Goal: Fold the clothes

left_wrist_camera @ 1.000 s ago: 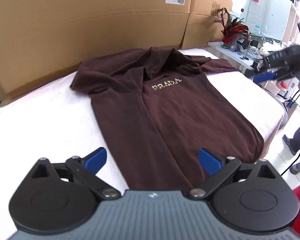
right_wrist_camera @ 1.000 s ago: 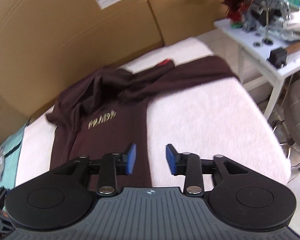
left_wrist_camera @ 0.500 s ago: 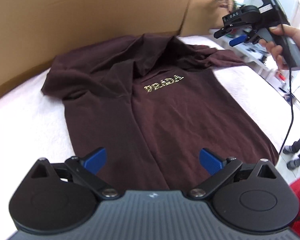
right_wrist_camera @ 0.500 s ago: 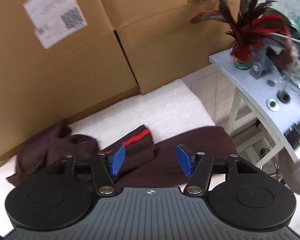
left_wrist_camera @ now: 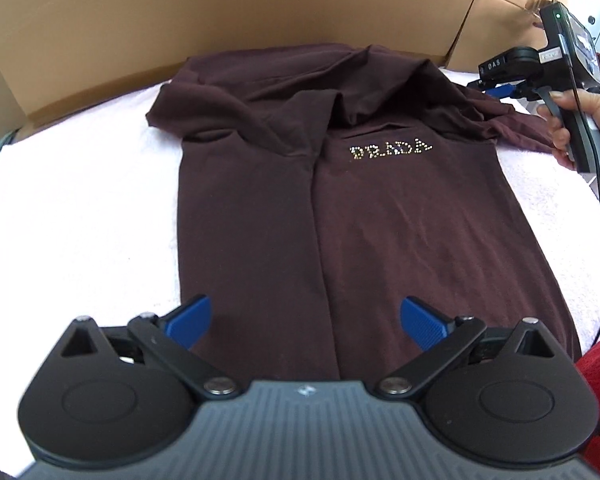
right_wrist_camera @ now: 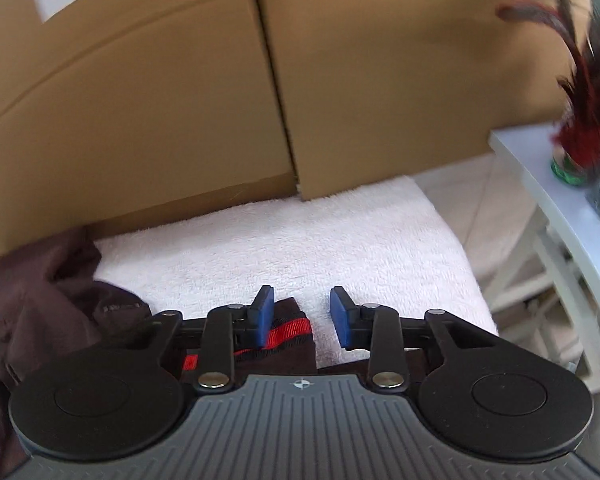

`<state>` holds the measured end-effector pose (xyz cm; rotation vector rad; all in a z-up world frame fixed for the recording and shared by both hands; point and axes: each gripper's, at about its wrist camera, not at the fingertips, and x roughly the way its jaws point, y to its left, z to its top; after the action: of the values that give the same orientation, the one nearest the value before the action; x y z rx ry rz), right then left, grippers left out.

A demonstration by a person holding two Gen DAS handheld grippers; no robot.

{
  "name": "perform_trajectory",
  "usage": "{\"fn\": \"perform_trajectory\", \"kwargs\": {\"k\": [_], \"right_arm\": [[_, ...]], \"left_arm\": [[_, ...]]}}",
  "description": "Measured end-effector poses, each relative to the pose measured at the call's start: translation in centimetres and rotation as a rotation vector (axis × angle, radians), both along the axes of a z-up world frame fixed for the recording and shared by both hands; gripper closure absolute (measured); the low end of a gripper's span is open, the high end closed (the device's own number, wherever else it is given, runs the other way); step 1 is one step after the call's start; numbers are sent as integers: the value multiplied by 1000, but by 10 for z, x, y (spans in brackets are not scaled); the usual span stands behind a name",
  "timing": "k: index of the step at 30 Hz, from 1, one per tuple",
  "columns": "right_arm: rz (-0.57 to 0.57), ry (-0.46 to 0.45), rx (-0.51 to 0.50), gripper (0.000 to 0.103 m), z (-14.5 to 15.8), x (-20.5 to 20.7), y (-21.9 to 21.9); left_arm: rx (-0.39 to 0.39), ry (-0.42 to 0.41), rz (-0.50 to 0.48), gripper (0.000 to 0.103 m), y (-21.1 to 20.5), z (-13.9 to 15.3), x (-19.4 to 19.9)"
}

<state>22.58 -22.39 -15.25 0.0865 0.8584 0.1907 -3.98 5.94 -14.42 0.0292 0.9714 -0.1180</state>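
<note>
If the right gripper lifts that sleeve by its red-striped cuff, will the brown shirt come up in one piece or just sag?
Probably sag: the brown shirt lies in soft wrinkles and folds, so it looks floppy. The red-striped cuff sits between the closing jaws of the right gripper, not yet pinched. The white towel looks fuzzy, so the fabric may drag.

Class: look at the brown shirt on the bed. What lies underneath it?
Under the brown shirt lies a white towel, showing on both sides and beyond the red-trimmed sleeve cuff. Whatever is directly beneath the shirt's body is covered and cannot be seen.

Cardboard wall [left_wrist_camera: 260,8] close behind towel [left_wrist_camera: 80,220]
</note>
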Motion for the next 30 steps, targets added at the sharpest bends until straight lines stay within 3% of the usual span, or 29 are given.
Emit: {"fn": "perform_trajectory", "kwargs": {"k": [3, 7, 10, 11, 12, 14, 17, 19, 20, 22, 26, 28, 30], "right_arm": [[40, -11, 16, 100, 4, -2, -7], [54, 4, 162, 103, 18, -6, -30], [72, 28, 209, 103, 24, -11, -40], [76, 46, 218, 98, 22, -10, -41], [71, 58, 214, 80, 20, -10, -40], [54, 71, 174, 53, 17, -8, -33], [65, 90, 142, 53, 7, -5, -20], [96, 78, 106, 72, 5, -8, -8], [111, 64, 75, 74, 5, -10, -1], [120, 25, 51, 97, 8, -14, 5], [109, -59, 69, 96, 29, -22, 3], [99, -101, 93, 96, 44, -27, -1], [77, -140, 128, 96, 61, -33, -8]], "left_arm": [[16, -28, 2, 3, -3, 3, 3], [29, -66, 3, 5, -1, 8, 13], [19, -87, -9, 10, 1, 11, 28], [21, -94, -19, 12, 2, 12, 34], [26, -101, -30, 15, 2, 12, 40], [28, -103, -45, 20, 2, 9, 55], [-12, -77, -31, 41, 5, 2, 79], [-27, -59, -10, 79, 8, -3, 94], [-25, -54, 1, 84, 8, -5, 100], [-32, -57, 19, 84, 12, -6, 111], [-14, -69, 41, 84, 20, -8, 131], [-38, -67, 34, 70, 24, -10, 139], [-48, -71, 3, 63, 23, -11, 142]]}}
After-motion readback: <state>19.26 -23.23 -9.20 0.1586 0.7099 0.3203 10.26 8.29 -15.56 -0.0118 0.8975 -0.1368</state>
